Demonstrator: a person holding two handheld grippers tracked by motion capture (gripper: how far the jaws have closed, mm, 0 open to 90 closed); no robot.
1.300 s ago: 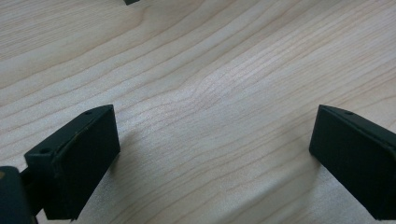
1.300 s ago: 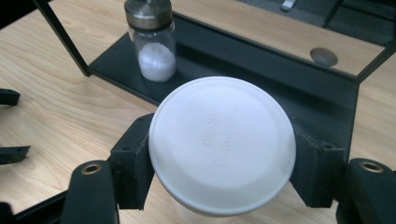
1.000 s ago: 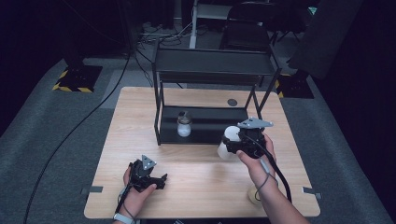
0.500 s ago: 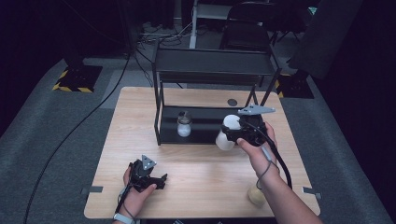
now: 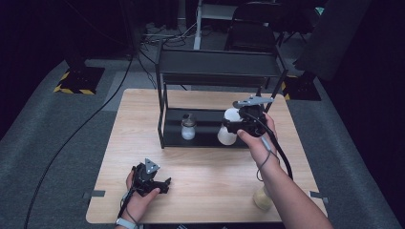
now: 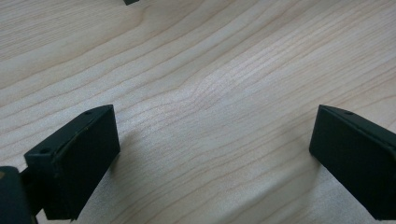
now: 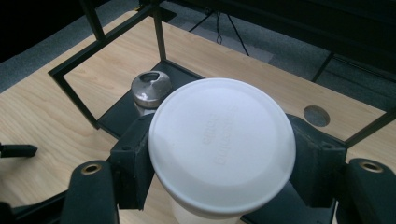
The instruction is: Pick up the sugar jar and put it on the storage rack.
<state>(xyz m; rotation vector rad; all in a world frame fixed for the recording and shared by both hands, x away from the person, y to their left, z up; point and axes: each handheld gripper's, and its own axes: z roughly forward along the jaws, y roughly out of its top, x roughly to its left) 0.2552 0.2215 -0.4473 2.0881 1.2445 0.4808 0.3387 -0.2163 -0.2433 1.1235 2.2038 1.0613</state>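
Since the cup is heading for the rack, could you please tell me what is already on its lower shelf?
A small jar with a metal lid stands on the lower shelf. The white cup in the right gripper covers the shelf's right part, so anything there is hidden.

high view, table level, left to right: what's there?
Left claw resting on the table → glass shaker jar on the rack's lower shelf → white lidded container held in the right claw → pale object near the table's front edge.
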